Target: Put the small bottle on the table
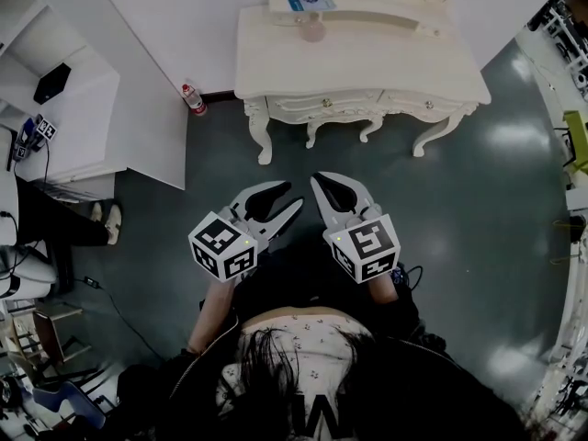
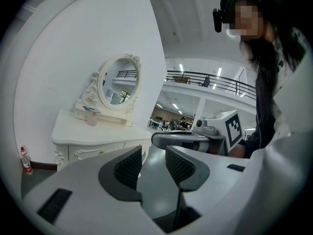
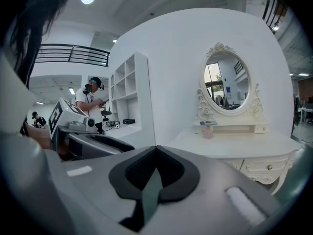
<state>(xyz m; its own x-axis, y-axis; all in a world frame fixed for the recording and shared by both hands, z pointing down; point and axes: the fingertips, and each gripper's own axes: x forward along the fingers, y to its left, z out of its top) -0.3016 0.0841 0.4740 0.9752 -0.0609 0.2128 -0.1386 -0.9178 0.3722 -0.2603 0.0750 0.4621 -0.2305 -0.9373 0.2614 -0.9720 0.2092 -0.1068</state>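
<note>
A small pinkish bottle (image 1: 313,28) stands upright on the white dressing table (image 1: 386,67), in front of its oval mirror (image 3: 227,82). It also shows as the bottle (image 2: 91,119) in the left gripper view and the bottle (image 3: 209,131) in the right gripper view. Both grippers hang over the dark floor, well short of the table. My left gripper (image 1: 294,195) is open, with nothing between its pads (image 2: 128,166). My right gripper (image 1: 318,181) is shut and empty, its pads (image 3: 168,173) pressed together.
A red-and-white bottle (image 1: 194,97) stands on the floor by the table's left leg. A white shelf unit (image 1: 87,108) fills the left side, with a person's feet (image 1: 104,220) beside it. Another person (image 3: 92,102) stands by the shelves. Dark floor (image 1: 478,200) lies to the right.
</note>
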